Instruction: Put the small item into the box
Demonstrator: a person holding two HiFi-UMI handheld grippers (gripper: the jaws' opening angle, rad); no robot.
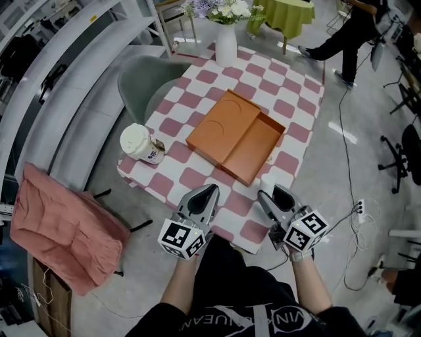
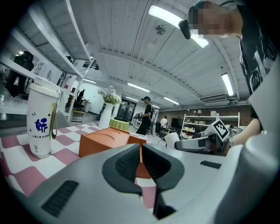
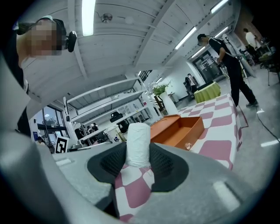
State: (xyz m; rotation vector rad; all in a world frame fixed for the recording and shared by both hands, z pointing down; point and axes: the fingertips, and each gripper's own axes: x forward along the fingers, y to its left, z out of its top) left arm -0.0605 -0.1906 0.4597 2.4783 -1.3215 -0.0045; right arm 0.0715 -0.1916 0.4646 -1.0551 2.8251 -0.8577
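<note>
At the near edge of the pink-and-white checked tablecloth [image 1: 197,178], the small white cylindrical roll [image 3: 138,142] is gripped upright between the jaws of the right gripper [image 3: 138,161], just short of the open orange cardboard box [image 1: 253,153]. The left gripper [image 2: 140,152] is held alongside, jaws pressed together on nothing.

1. A grey floor [image 1: 342,151] surrounds the bench [image 1: 299,99], which wears a pink-and-white checked cloth.
2. A grey chair [image 1: 141,79] stands at the bench's left side, near long white shelving [image 1: 72,52].
3. A green-clothed round table [image 1: 289,13] stands beyond the bench, and a black office chair [image 1: 404,158] stands at the right.
4. Strip lights [image 2: 162,12] run along the white ceiling [image 2: 131,43].
</note>
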